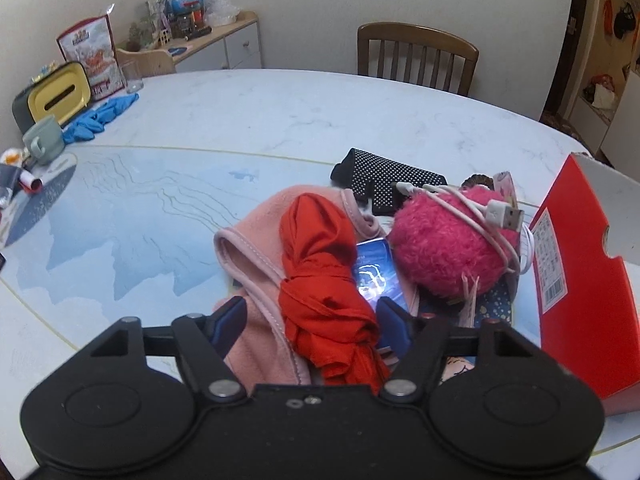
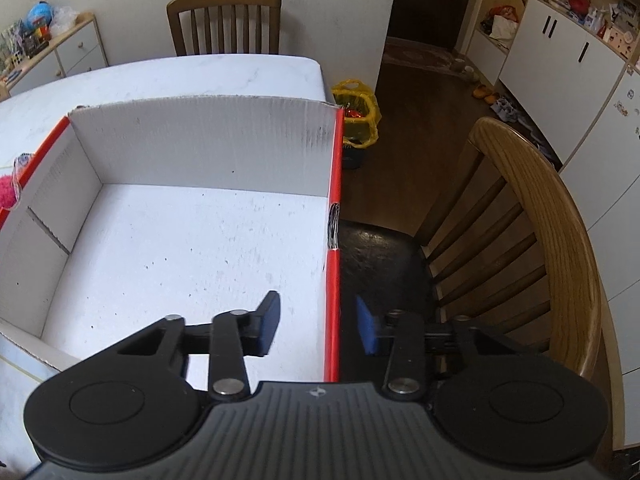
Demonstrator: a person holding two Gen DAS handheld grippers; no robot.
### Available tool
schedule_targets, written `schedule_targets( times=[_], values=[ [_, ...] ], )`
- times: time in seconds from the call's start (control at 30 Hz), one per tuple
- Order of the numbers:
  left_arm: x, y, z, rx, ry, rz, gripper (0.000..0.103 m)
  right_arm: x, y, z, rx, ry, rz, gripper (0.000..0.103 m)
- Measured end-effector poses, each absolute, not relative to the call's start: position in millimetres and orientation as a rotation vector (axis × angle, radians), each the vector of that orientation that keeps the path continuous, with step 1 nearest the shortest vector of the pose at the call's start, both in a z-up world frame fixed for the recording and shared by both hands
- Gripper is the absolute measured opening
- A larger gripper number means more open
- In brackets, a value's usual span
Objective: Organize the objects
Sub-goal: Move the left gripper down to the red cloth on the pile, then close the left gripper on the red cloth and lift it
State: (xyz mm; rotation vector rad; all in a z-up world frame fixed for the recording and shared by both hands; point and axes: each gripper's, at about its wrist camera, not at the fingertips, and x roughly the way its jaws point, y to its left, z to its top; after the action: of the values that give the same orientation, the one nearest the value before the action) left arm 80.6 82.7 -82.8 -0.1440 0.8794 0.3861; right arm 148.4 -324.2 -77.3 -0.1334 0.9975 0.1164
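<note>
Left gripper (image 1: 310, 316) jaws straddling soft, light, knotted red cloth bundle (image 1: 320, 264), apart, not yet pinching; knot offering best purchase. Right gripper (image 2: 316, 324) jaws straddling stiff red cardboard box wall (image 2: 334, 280), not yet touching.

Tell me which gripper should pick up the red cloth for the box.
Left. The left gripper already straddles the red cloth on the pink fabric. The right gripper straddles the red box wall, away from the pile.

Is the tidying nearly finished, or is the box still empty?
Nothing looks packed: the box is empty. In hand: the left tool straddles the knotted red cloth, and the right tool straddles the box's red wall. Left: pink cloth, fluffy ball, cable, studded pouch.
</note>
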Motion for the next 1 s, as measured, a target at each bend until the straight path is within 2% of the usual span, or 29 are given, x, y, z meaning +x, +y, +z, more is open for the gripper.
schedule_targets(
  times=[0.07,0.1,0.17,0.37,1.0],
  values=[
    [80.9,82.0,-82.4,-0.148,0.888,0.382,0.056,147.8,-323.9,-77.7,-0.133,1.0,0.12,0.032],
    [81.1,81.5,-82.0,-0.151,0.892,0.377,0.053,147.3,-323.8,-77.6,-0.132,0.999,0.121,0.026],
    [81.6,79.6,-80.9,-0.148,0.892,0.366,0.043,146.8,-322.5,-77.8,-0.144,0.998,0.12,0.023],
    [79.2,78.1,-76.8,-0.133,0.886,0.36,0.031,146.6,-326.1,-79.4,-0.158,1.0,0.092,0.009],
    [54.8,89.4,-23.2,-0.198,0.786,0.169,0.029,144.1,-319.3,-76.2,-0.177,0.999,0.07,0.008]
  ],
)
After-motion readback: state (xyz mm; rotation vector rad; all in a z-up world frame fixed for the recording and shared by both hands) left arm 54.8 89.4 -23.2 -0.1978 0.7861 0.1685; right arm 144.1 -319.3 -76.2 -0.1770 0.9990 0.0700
